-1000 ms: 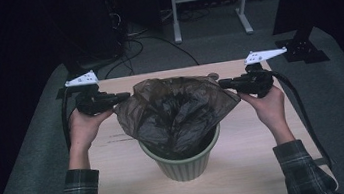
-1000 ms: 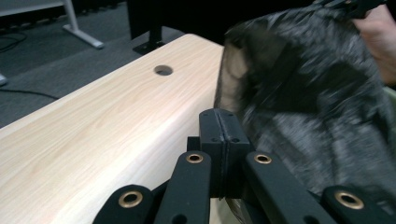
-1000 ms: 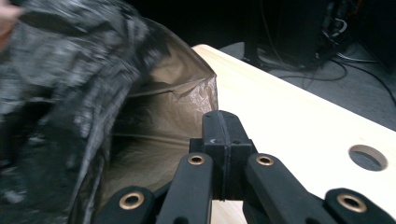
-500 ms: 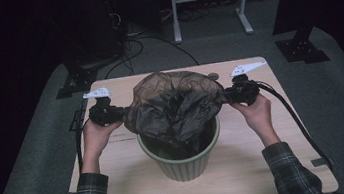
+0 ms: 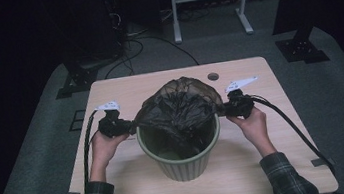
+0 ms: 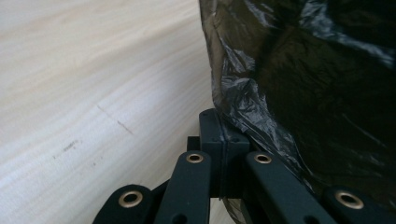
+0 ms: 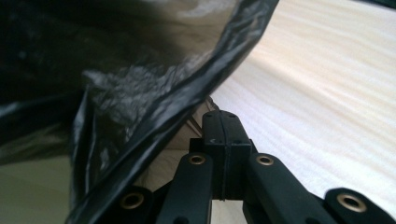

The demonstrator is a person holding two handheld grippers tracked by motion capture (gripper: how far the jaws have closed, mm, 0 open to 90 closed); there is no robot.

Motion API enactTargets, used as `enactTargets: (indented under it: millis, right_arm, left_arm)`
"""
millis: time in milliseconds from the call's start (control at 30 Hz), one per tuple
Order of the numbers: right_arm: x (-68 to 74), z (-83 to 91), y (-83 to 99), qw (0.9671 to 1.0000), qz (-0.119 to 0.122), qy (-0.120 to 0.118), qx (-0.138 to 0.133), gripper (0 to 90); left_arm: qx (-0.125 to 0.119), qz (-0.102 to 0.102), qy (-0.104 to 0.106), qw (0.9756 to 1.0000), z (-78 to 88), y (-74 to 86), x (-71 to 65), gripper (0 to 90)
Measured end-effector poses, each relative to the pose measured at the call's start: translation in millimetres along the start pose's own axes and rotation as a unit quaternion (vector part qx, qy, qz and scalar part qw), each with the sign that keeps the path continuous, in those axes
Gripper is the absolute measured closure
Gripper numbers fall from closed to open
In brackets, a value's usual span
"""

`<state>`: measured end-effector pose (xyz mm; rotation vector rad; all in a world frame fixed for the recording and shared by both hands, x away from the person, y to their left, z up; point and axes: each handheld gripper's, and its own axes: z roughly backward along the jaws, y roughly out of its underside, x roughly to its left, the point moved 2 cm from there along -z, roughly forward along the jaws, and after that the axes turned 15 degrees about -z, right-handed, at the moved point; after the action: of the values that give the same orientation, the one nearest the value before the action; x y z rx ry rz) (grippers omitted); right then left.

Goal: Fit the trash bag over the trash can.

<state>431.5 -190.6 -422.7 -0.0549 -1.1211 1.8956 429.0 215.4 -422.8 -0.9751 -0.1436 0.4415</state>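
Biggest change first: compared with a second ago, both hands have dropped, and the black bin bag (image 5: 177, 107) has come down with them. Earlier it was held up above the green ribbed bin (image 5: 181, 153); now its lower part hangs inside the bin and its stretched mouth sits about level with the rim, bulging up in a dome toward the back. The two grey plates on the grippers used to sit up near the far edge of the bench; now they're around the middle of it, either side of the bin.

The bin itself hasn't budged, it stands upright in the middle of the wooden bench (image 5: 279, 163).

The left gripper (image 5: 126, 126) is clenched on the left edge of the bag, just beside the bin's rim. In the left gripper view the jaws are pressed flat together with crinkled black plastic pinched at the tips (image 6: 223, 135). Same deal for the right gripper (image 5: 227, 110): jaws closed tight on the bag's right edge, and in the right gripper view a fold of plastic runs down past the closed tips (image 7: 223, 130).

The bench is pale wood with a round cable hole (image 5: 213, 76) near the back. It stands on grey carpet (image 5: 32, 161); the room behind is dark, with cables (image 5: 147, 39) on the floor and a white metal stand (image 5: 208, 1).
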Motion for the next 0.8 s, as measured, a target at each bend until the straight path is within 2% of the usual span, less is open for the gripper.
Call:
enactTargets:
  millis: [67,133,367,500,533,567,633,667,800]
  right_arm:
    - [-0.6,-1.6,2.4,1.0000,-0.002,0.000,0.003,90.0]
    - [-2.1,-4.3,6.5,1.0000,-0.005,0.000,0.007,90.0]
    - [-7.9,-7.5,16.3,0.9998,-0.011,0.005,0.016,90.0]
    - [-9.7,-7.0,18.2,0.9998,-0.012,0.004,0.014,89.9]
    - [-9.7,-5.8,17.3,0.9999,-0.012,0.001,0.013,88.0]
    - [-9.6,-2.9,15.4,0.9999,-0.013,0.004,0.006,76.5]
    - [-11.1,4.0,11.4,0.9998,-0.018,0.003,-0.005,71.0]
    - [-11.7,7.3,9.6,0.9998,-0.018,0.007,-0.011,68.2]
    - [-14.8,29.3,-1.6,0.9988,-0.024,0.006,-0.042,65.4]
  left_arm:
    - [0.001,0.001,0.001,1.0000,-0.7,2.0,-0.1,90.0]
    - [0.013,0.005,-0.003,0.9999,-2.6,6.5,-0.5,89.9]
    - [0.017,0.015,0.000,0.9997,-7.0,18.4,-0.5,90.0]
    - [0.008,0.017,-0.002,0.9998,-6.4,19.0,-1.2,89.7]
    - [0.002,0.018,-0.005,0.9998,-3.6,17.2,-0.8,84.3]
    - [-0.003,0.019,-0.007,0.9998,-1.3,15.7,-0.6,79.6]
    - [-0.014,0.017,-0.018,0.9996,7.1,10.3,0.1,70.3]
    - [-0.021,0.016,-0.024,0.9994,12.5,6.9,0.1,68.4]
    - [-0.055,0.010,-0.040,0.9977,38.7,-10.9,0.4,62.8]
